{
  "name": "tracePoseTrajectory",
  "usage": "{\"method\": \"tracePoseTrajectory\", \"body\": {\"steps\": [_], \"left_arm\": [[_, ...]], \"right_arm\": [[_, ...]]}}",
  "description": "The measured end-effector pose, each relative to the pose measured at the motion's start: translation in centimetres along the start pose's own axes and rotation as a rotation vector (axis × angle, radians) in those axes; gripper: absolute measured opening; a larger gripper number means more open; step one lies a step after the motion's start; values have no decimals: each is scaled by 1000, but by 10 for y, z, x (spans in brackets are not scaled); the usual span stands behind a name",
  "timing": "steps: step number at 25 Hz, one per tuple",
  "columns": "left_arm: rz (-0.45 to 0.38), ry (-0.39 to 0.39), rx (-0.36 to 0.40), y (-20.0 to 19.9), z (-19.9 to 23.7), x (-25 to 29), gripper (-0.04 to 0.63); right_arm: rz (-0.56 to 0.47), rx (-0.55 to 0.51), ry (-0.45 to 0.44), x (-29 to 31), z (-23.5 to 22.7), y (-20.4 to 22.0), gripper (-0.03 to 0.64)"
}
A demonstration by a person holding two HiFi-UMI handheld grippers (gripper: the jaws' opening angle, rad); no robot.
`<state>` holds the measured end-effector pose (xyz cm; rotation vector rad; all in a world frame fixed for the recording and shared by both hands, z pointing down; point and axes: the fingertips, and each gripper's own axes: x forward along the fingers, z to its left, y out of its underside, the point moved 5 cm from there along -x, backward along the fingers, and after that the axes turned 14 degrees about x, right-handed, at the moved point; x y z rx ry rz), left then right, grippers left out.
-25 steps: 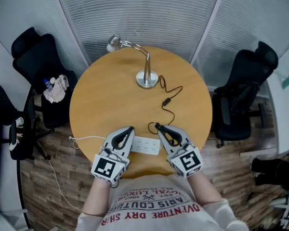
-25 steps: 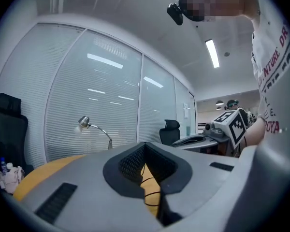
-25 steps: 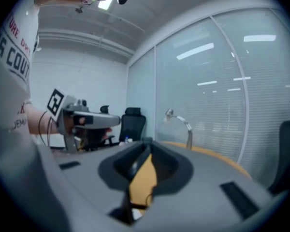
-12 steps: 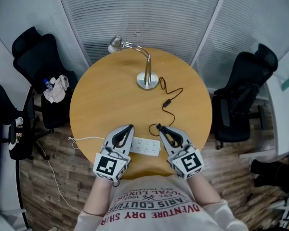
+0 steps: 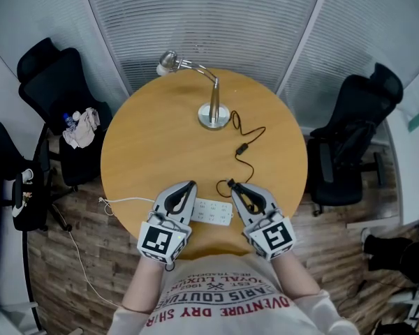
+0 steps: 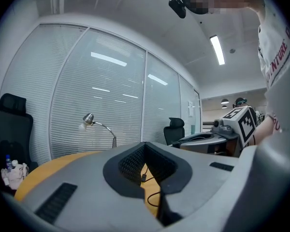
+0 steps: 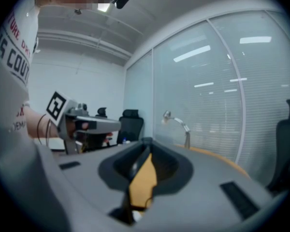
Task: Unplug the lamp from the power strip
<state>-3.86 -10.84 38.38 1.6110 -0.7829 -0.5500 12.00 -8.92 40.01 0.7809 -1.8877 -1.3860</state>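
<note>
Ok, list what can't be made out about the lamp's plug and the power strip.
Black lamp plug: head view, hidden at the tip of the right gripper; whether it sits in the white plastic power strip is unclear.
Strip's left end: head view, covered by the left gripper.
Whether the right gripper holds anything: right gripper view, too blurred.

The head view looks steeply down on the table (image 5: 146, 159). Both gripper views look low across it from the near edge, sharing the lamp (image 5: 214, 114).
</note>
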Motion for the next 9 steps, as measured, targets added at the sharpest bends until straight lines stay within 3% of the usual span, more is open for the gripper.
{"method": "tracePoseTrajectory", "body": {"steps": [9], "left_arm": [[14,6,-18,2,-1,0,28]], "right_arm": [[5,-8,2,1,2,0,71]]}}
